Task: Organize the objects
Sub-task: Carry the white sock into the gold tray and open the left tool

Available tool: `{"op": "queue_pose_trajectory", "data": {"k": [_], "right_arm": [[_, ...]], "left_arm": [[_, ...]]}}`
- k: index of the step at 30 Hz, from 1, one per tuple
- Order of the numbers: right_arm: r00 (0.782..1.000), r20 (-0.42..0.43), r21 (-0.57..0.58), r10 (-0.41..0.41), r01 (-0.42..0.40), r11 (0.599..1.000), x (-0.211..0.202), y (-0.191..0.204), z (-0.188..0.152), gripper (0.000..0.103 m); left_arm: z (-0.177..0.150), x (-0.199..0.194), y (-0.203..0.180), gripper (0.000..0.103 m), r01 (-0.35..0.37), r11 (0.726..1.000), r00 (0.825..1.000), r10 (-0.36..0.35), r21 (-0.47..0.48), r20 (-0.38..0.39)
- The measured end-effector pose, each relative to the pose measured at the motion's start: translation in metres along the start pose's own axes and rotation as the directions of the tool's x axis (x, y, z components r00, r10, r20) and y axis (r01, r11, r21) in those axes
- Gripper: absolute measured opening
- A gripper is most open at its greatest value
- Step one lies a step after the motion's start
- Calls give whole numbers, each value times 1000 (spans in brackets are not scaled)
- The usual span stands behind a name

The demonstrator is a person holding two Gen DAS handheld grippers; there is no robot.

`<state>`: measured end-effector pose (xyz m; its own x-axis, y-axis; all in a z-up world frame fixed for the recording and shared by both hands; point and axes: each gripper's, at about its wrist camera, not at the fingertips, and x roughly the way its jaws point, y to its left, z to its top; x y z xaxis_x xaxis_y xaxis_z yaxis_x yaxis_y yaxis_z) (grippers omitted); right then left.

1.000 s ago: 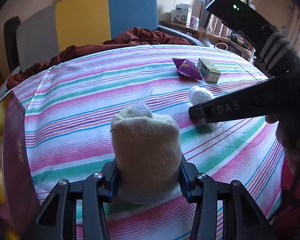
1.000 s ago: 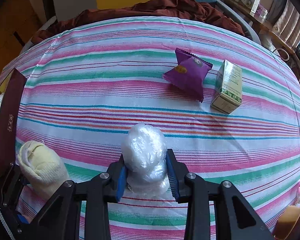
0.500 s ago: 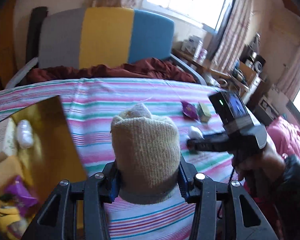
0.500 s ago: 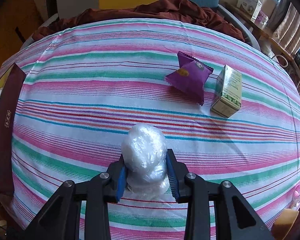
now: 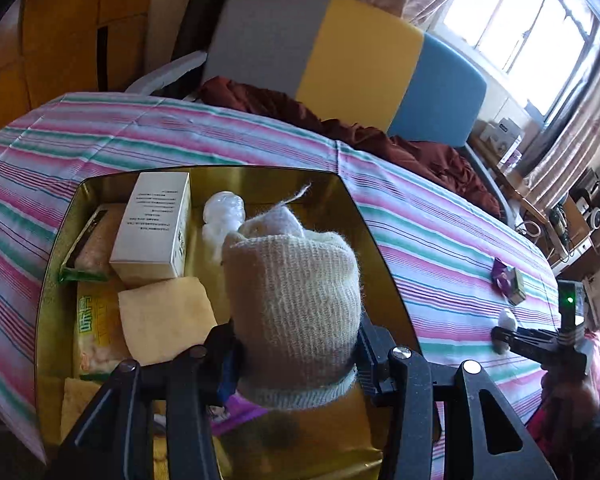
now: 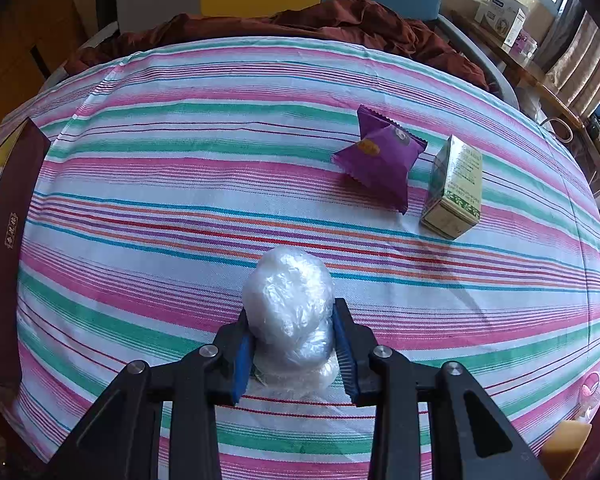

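Observation:
My left gripper (image 5: 296, 354) is shut on a rolled cream sock (image 5: 294, 300) and holds it above a gold-lined box (image 5: 384, 248). Inside the box lie a white carton (image 5: 156, 228), a clear plastic bundle (image 5: 222, 216), a yellow cloth (image 5: 166, 320) and snack packs. My right gripper (image 6: 294, 346) is shut on a ball of crumpled clear plastic (image 6: 288, 304) resting on the striped tablecloth (image 6: 180, 220). It appears small at the right of the left wrist view (image 5: 500, 338). A purple snack packet (image 6: 380, 156) and a small green carton (image 6: 454, 190) lie beyond it.
The box's dark red side (image 6: 10, 220) stands at the left edge of the right wrist view. A grey, yellow and blue chair (image 5: 340, 52) with a dark red cloth (image 5: 340, 120) stands behind the table. Shelves with clutter (image 5: 572, 216) are at the right.
My left gripper has swung left with the sock, from over the bare cloth to above the open box, and rolled. The right gripper has stayed on the plastic ball.

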<state>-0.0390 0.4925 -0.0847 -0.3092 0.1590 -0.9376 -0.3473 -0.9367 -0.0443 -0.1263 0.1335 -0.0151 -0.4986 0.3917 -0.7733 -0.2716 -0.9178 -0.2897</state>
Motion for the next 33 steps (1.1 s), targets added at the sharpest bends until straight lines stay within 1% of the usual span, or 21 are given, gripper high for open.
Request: {"op": "queue_pose_trajectory", "data": {"k": [4, 5, 8, 10, 14, 17, 20, 24, 26, 28, 30, 31, 33], "right_arm": [[1000, 0, -2, -2, 2, 1000, -3, 0, 0, 36], [1000, 0, -1, -1, 1, 1000, -5, 2, -2, 36], [1000, 0, -2, -1, 1, 1000, -5, 2, -2, 36], [1000, -1, 0, 0, 0, 1000, -6, 3, -1, 36], [1000, -1, -5, -4, 4, 1000, -7, 5, -3, 36], [1000, -1, -2, -2, 2, 1000, -7, 4, -3, 36], [1000, -3, 1, 2, -2, 1000, -4, 2, 1, 36], [1000, -3, 3, 4, -4, 1000, -2, 1, 3, 36], [1000, -2, 0, 2, -2, 1000, -2, 1, 5, 36], [1000, -1, -6, -2, 2, 1000, -2, 2, 4, 36], [1000, 1, -10, -7, 7, 1000, -2, 2, 4, 36], [1000, 1, -12, -10, 10, 1000, -2, 2, 3, 36], [1000, 3, -17, -18, 18, 1000, -3, 4, 2, 36]], "left_arm": [[15, 31, 6, 48, 5, 999, 996, -10, -47, -91], [17, 39, 8, 48, -2, 998, 994, -5, -61, -111], [21, 65, 18, 48, -51, 993, 984, 33, -103, -176], [22, 72, 23, 48, -67, 991, 980, 43, -117, -194], [24, 82, 22, 49, -112, 990, 974, 93, -85, -205], [25, 85, 20, 54, -122, 991, 974, 109, -57, -199], [25, 78, 16, 61, -125, 992, 979, 118, -35, -168], [26, 55, 16, 61, -122, 992, 987, 119, -25, -108], [23, 36, 12, 61, -134, 991, 990, 134, 3, -53], [16, 14, 6, 62, -164, 985, 986, 164, 47, 15], [5, -8, 2, 67, -183, 979, 981, 175, 88, 88], [0, -18, 2, 70, -192, 976, 976, 180, 100, 119], [-11, -36, 2, 71, -216, 970, 966, 196, 113, 167]]}}
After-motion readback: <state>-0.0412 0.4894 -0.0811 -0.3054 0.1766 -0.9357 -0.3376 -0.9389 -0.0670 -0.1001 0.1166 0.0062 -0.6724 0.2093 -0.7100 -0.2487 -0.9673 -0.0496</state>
